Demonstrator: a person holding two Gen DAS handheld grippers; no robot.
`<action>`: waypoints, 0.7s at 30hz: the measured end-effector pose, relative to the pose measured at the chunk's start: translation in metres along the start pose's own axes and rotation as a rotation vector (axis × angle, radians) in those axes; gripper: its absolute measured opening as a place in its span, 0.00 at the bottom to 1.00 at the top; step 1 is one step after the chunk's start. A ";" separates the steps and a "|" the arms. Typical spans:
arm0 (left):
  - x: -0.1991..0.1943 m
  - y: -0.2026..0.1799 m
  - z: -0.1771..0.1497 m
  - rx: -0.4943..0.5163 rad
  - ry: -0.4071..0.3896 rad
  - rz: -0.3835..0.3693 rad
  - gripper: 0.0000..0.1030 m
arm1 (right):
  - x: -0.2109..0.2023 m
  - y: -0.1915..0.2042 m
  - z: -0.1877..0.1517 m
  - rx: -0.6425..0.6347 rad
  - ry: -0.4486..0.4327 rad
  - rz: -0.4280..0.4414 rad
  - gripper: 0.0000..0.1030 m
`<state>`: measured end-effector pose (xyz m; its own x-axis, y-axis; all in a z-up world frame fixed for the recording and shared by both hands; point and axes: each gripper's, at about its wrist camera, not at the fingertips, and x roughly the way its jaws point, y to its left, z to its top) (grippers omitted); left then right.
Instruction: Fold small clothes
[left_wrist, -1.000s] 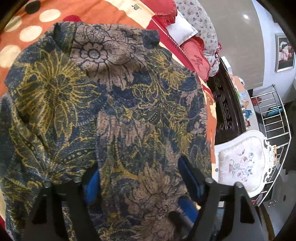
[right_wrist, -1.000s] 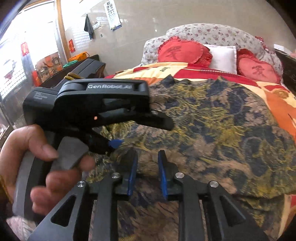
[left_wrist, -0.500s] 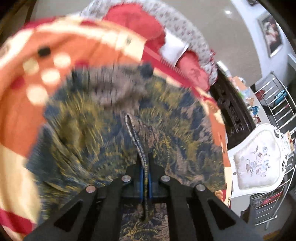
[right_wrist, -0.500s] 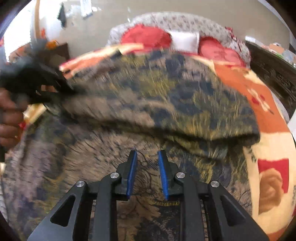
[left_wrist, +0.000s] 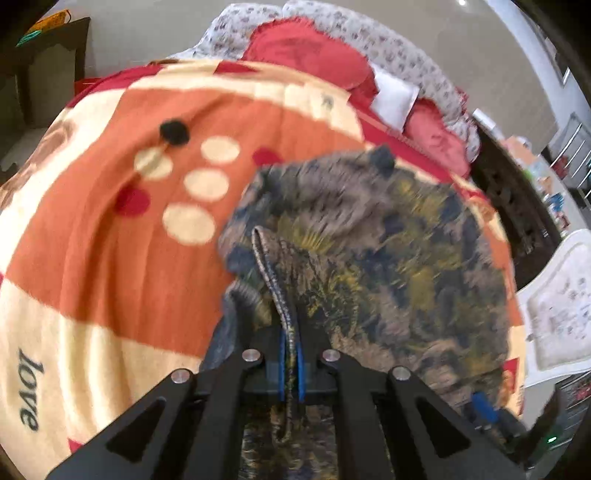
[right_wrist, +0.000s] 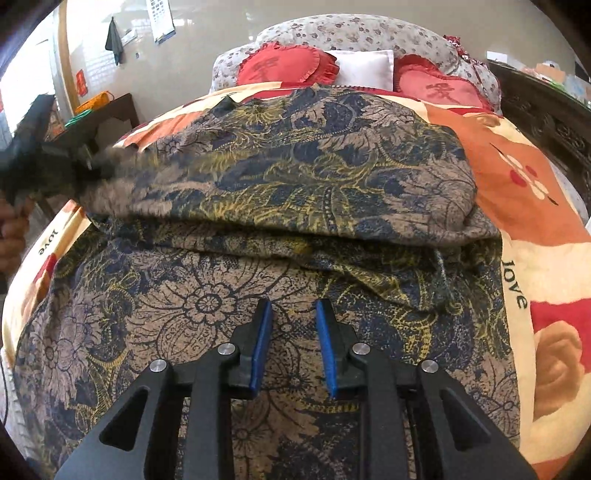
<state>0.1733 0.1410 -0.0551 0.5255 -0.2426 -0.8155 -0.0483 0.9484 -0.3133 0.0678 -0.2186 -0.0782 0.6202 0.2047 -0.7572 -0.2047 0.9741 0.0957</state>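
Dark-blue, tan and yellow floral-print cotton garment (right_wrist: 280, 206) lies on the orange-cream-red printed blanket (left_wrist: 110, 258) of the bed, one side already doubled over itself. Left claw (left_wrist: 290, 363) is pinched tight on a hemmed edge of the garment, lifted off the bed. Right claw (right_wrist: 291, 347) hovers partly open over the flat lower layer, gripping nothing. To fold well: carry the pinched edge straight across, keep it taut, line it up with the opposite edge, use right claw to pin the layer down, release only once flat.
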 end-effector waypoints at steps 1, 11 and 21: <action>0.002 0.001 -0.002 0.006 -0.001 0.011 0.05 | 0.000 0.000 0.000 0.002 0.001 0.002 0.34; -0.050 -0.013 0.000 -0.017 -0.298 0.089 0.68 | 0.006 0.001 0.003 0.000 0.039 0.137 0.80; 0.017 -0.041 -0.013 0.075 -0.171 0.109 0.62 | -0.059 -0.037 0.043 0.046 -0.166 0.068 0.37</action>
<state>0.1727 0.0955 -0.0623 0.6571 -0.1055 -0.7464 -0.0527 0.9813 -0.1851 0.0713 -0.2629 -0.0096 0.7234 0.2794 -0.6314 -0.2179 0.9601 0.1753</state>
